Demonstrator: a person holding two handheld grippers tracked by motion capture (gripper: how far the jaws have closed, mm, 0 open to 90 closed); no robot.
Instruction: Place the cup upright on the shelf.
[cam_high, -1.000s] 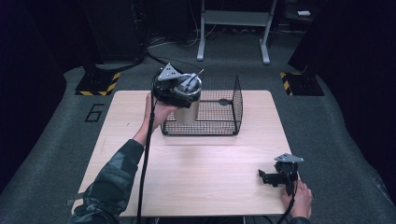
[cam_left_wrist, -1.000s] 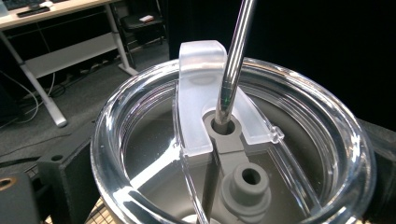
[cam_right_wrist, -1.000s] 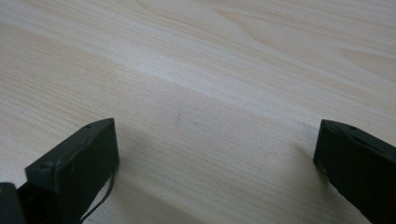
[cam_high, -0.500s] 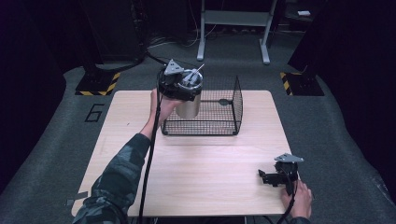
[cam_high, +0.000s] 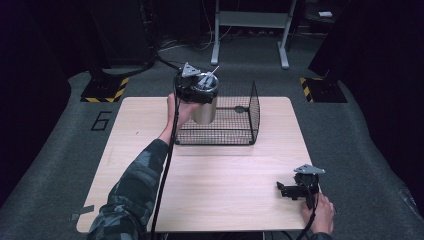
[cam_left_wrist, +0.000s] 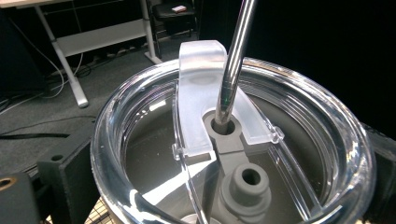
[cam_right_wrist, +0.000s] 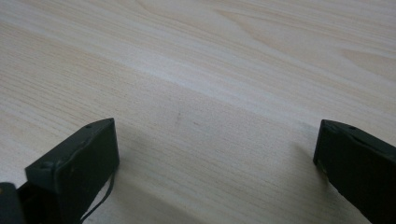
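My left gripper (cam_high: 198, 89) is clamped around the top of the tumbler (cam_high: 204, 111): in the left gripper view its black jaws press on either side of the clear lid (cam_left_wrist: 233, 140), one at the lower left and one at the right edge. A steel straw (cam_left_wrist: 233, 60) stands through the lid's hole, leaning slightly. From the high view I see the tumbler held upright at the basket's (cam_high: 235, 131) left rear corner; whether its base rests on the basket's floor I cannot tell.

My right gripper (cam_high: 290, 190) has its jaws spread wide with nothing between them; in the right gripper view bare wood lies in the gap. It sits low on the table (cam_high: 220, 190), well apart from the basket, toward the near right corner, with my hand (cam_high: 317, 212) behind it.
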